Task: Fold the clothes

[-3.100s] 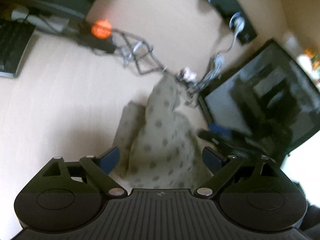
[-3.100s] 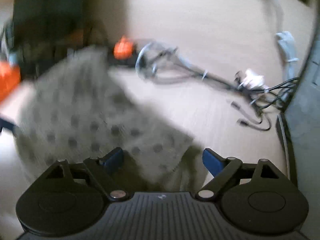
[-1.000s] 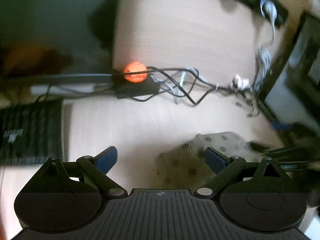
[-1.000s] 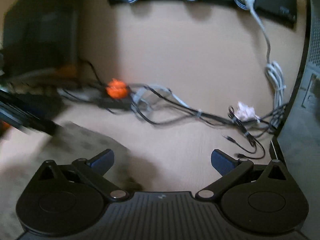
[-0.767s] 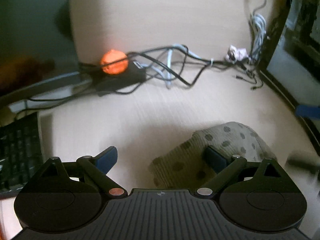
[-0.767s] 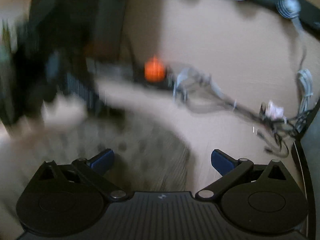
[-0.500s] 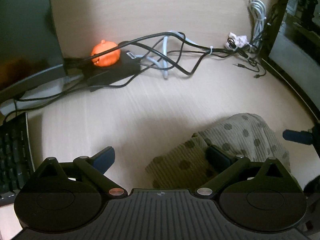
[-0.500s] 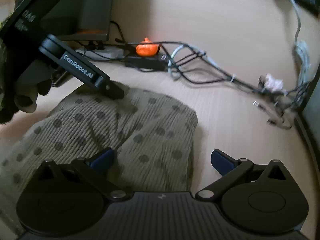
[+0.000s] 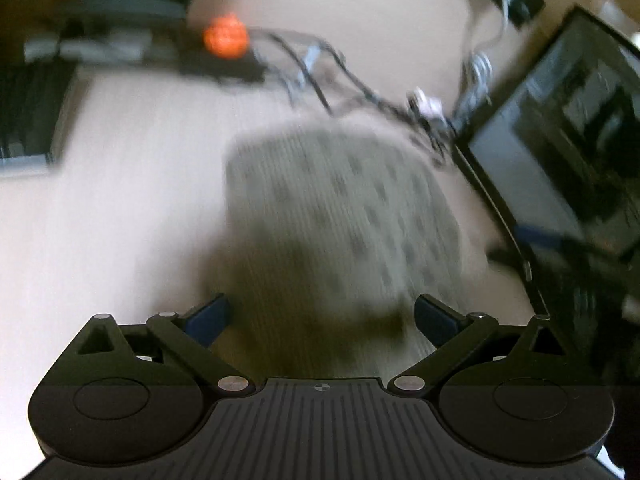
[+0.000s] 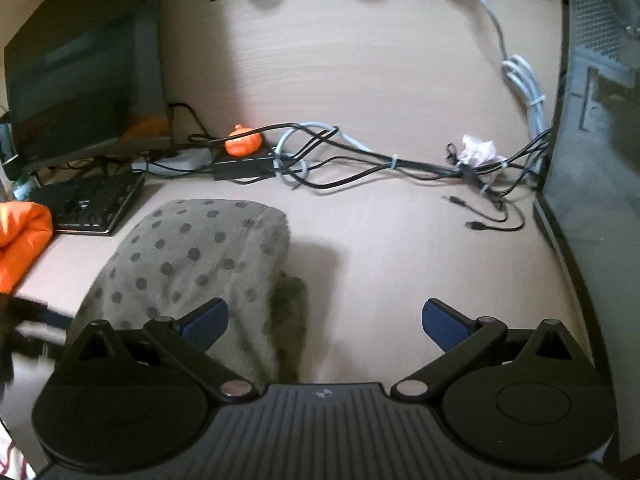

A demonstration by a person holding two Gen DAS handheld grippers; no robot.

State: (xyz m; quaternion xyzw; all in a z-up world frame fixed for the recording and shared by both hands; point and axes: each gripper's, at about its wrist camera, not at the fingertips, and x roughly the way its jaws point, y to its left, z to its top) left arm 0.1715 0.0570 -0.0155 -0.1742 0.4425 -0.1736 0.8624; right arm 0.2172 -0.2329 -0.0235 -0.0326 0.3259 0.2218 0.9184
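While the left view smears with motion, the pale desk [image 10: 400,248] carries the spotted olive garment [image 10: 192,256], heaped left of centre before the cable tangle [image 10: 340,160]. Right gripper [image 10: 324,320] hangs above its edge, jaws spread wide, empty. Left gripper [image 9: 320,316] likewise gapes over the cloth, holding nothing.

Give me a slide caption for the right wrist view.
Open right gripper over a folded polka-dot garment on a cable-strewn desk.
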